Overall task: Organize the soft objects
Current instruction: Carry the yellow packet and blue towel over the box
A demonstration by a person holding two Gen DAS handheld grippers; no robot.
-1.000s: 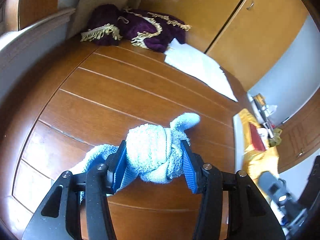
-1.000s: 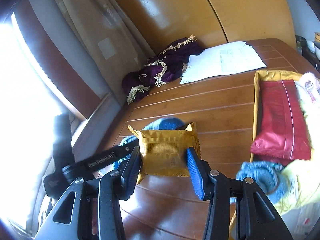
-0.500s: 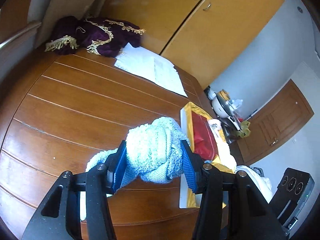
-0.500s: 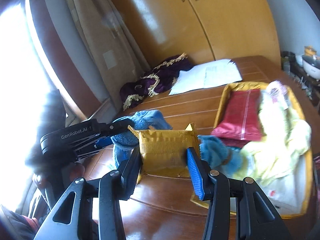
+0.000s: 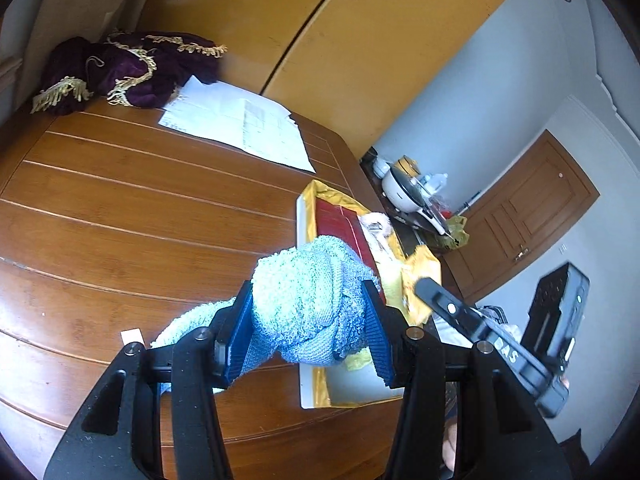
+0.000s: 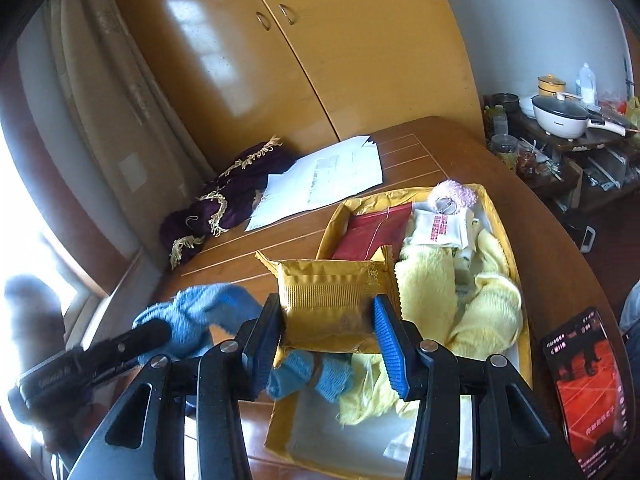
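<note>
left wrist: towel (image 5: 308,304) above tray (image 5: 301,216) edge

A wooden table (image 5: 120,216) with pale inlaid lines fills the foreground. Behind it stands a tall yellow-brown cupboard (image 6: 248,60) with two curved handles. The wall (image 5: 472,92) to its side is pale blue-grey, with a brown panelled door (image 5: 528,216) set in it. A low dark shelf (image 6: 560,152) carries pots and jars. Bright daylight pours through a window (image 6: 24,184) edged by a beige curtain (image 6: 108,92).
</note>
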